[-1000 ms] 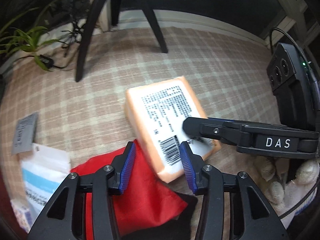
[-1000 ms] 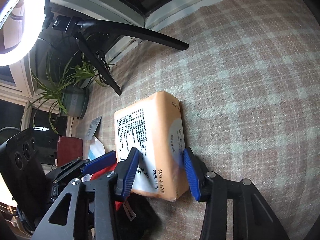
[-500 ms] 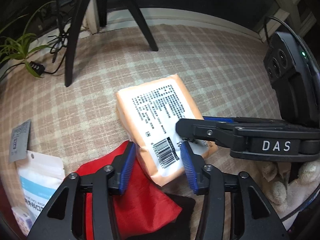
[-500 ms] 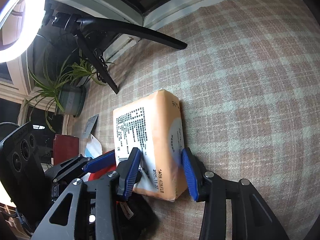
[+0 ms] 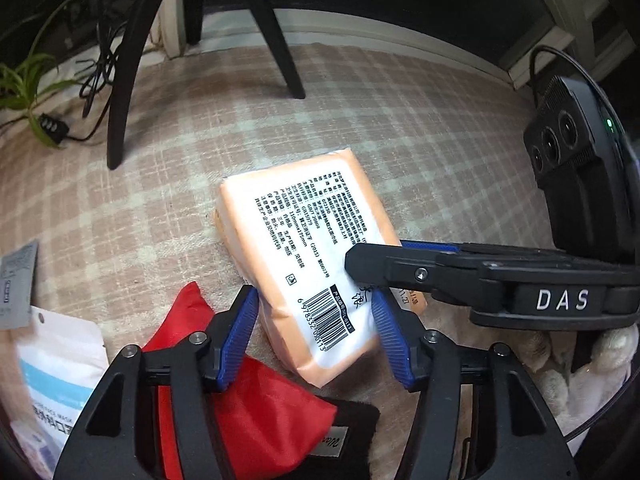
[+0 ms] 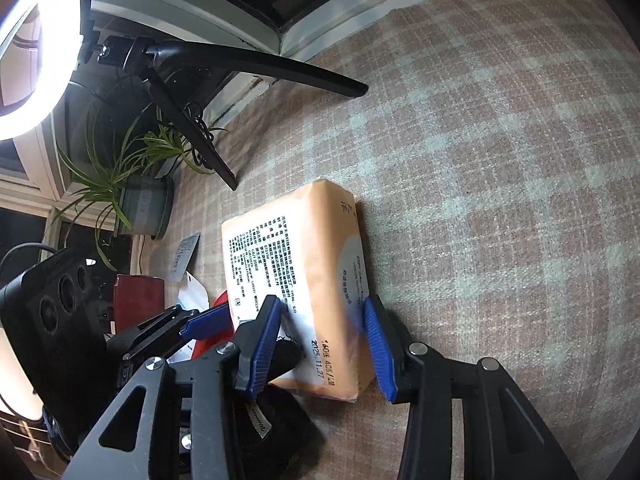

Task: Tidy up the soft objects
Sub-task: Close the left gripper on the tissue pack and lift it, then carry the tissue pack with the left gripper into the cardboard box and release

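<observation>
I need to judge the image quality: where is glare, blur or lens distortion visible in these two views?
Right wrist view: the ring light is blown out white at top left, and the plaid cloth bulges from the fisheye. Left wrist view: dimmer, dark corners, the orange tissue pack prints sharp, the white pouch at the left edge smears.

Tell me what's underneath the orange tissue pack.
The orange tissue pack lies mostly on the plaid cloth. Its near corner seems to overlap the red pouch. Anything else beneath is hidden.
</observation>
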